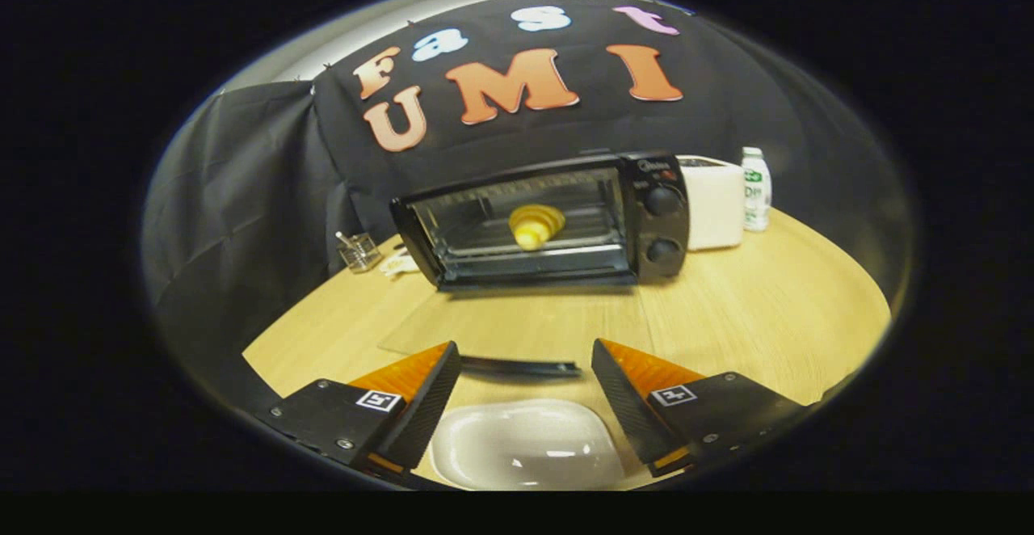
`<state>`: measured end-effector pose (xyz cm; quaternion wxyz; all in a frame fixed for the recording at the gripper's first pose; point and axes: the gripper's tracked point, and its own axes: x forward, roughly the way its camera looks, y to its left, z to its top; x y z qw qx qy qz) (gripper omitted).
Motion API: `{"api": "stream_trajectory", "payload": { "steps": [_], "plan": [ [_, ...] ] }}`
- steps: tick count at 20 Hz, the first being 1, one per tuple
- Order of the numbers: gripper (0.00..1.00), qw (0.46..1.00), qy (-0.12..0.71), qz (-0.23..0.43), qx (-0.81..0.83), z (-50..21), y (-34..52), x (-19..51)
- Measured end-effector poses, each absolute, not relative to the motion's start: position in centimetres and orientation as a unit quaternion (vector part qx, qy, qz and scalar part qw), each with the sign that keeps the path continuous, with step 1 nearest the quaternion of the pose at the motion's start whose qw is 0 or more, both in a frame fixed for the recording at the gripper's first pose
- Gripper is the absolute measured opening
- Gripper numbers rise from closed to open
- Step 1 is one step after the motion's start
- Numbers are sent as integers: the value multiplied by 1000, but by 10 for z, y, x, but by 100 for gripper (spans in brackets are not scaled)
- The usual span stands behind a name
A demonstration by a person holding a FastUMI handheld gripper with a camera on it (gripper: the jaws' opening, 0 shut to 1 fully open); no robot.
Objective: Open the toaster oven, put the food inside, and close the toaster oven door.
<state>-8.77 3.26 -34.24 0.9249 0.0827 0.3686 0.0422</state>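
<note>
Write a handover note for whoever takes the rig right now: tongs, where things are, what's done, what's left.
Tongs: open, holding nothing, hanging above the table, back from the oven.
Toaster oven: beyond the fingers, its glass door folded down flat toward the tongs, handle just ahead of the fingertips.
Food: a yellow pastry on the rack inside the oven.
White dish: empty, between the fingers, below them.
Done: oven opened, food inside.
Left: lift the door by its handle and close it.

I see a wooden bench point(751, 309) ringed by black cloth point(242, 195); at 11 o'clock, a pale wall strip point(323, 50) above it reflects light.
</note>
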Motion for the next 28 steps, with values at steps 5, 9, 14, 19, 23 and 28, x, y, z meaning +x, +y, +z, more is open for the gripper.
{"api": "stream_trajectory", "payload": {
  "steps": [5, 9, 14, 19, 23, 28],
  "plan": [
    [96, 909, 402, 39, 101, -361, 14, -103],
    [96, 895, 421, 64, 133, -375, 35, -96],
    [96, 891, 423, 86, 144, -375, 56, -80],
    [96, 916, 385, 101, 56, -355, 61, -70],
    [96, 926, 363, 101, 23, -343, 59, -55],
    [97, 935, 340, 97, 38, -318, 60, -25]
  ]
}}
